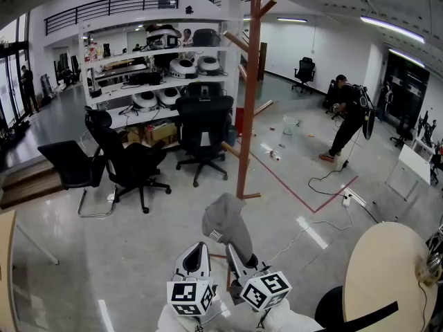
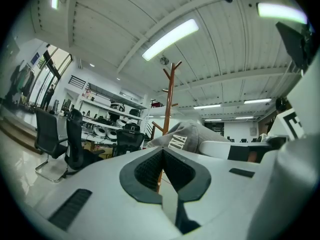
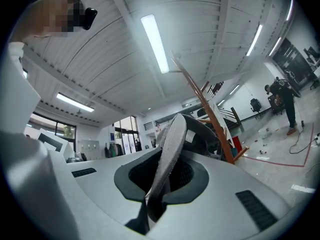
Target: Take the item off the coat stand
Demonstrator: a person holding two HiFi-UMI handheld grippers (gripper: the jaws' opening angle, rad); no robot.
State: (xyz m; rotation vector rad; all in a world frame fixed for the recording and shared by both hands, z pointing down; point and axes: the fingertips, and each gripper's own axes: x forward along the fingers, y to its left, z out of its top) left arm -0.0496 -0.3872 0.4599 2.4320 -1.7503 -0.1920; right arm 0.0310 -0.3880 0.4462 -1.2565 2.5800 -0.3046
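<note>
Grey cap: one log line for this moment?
grey cap: off coat stand, in front of it | right gripper: shut on grey cap | left gripper: shut, empty

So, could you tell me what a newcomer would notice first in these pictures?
Probably the grey cap low in the middle of the head view, pinched by its edge in the fingers of the right gripper. Just behind it rises the tall brown coat stand, its pegs bare, with black office chairs and white shelves to its left.
</note>
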